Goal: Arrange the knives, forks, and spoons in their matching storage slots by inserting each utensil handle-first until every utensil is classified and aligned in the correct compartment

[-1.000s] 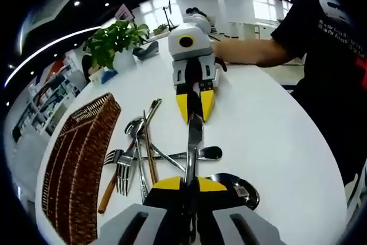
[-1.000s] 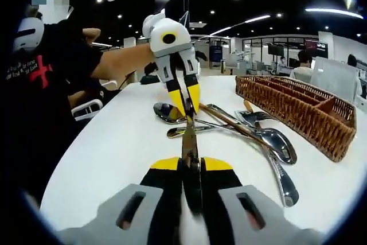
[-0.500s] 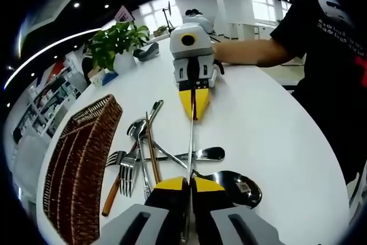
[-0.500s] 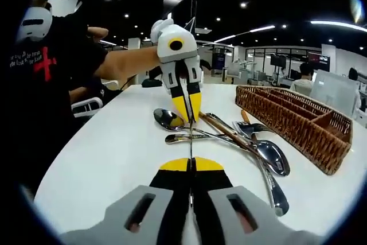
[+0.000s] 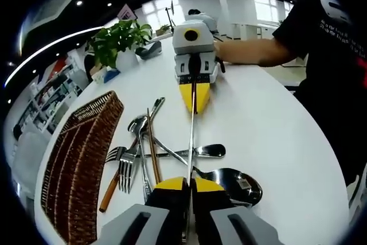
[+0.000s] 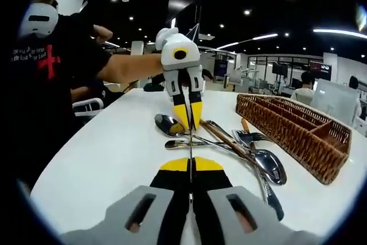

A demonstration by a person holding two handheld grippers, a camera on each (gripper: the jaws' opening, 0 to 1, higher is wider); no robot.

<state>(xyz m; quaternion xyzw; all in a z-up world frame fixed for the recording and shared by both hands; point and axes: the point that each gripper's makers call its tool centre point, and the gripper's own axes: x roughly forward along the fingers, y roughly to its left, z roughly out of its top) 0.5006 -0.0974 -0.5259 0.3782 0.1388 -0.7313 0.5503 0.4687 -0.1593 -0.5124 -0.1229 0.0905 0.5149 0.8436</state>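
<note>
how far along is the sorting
Barely started: no utensil can be seen in the wicker tray. In hand, one knife is held edge-on between both tongs, left and right. Left to sort: the pile of spoons and forks on the table.

Shiny metal cutlery (image 5: 203, 153); woven wicker basket (image 6: 292, 132); glossy white tabletop (image 5: 269, 136).

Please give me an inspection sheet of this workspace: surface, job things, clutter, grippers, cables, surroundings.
Surface: white table, round-edged.
Job things: knife held edge-up between both grippers; loose forks and spoons in a pile; wicker tray with compartments beside the pile.
Clutter: potted plant at the far edge.
Grippers: left gripper and right gripper each shut on one end of the knife.
Cables: nothing seen.
Surroundings: open office with ceiling lights; person in a black shirt.
</note>
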